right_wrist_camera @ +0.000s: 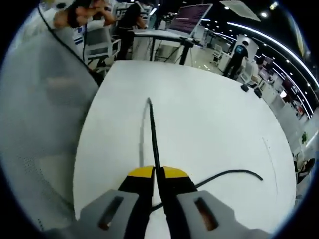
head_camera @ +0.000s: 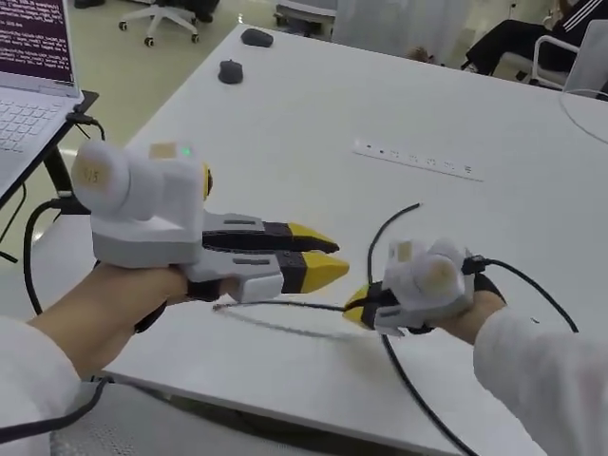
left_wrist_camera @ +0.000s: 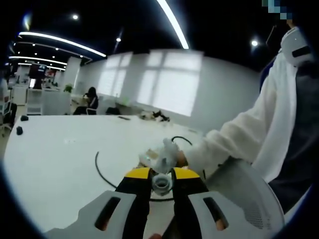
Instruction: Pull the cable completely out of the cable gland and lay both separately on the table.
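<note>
Cable: a thin black cable (right_wrist_camera: 152,127), pinched partway along by the right tongs (right_wrist_camera: 156,172). One stretch runs forward to a bare free end just above the counter (head_camera: 313,104); the rest curls away in a loop over the white top.
Gland: a small white plastic gland (left_wrist_camera: 162,183), held off the counter between the yellow tips of the left tongs (left_wrist_camera: 162,174). No cable can be seen passing through it, so the pull-out looks done.
How the cable handles: light and springy by the look of it. It holds its curve, so it may roll or flick when let go. It is best taken mid-length, as it is now.
How the gland handles: light, hard, smooth and round, so likely to slip or roll. Grip it across the body and set it down on a flat end.
State of left tongs: narrow, closed down on the gland.
State of right tongs: almost fully closed, clamped on the cable.
Spacing: the two sets of tips are near each other but apart, over the near side of the counter.
Left to do: lay each piece down, well apart from the other.
</note>
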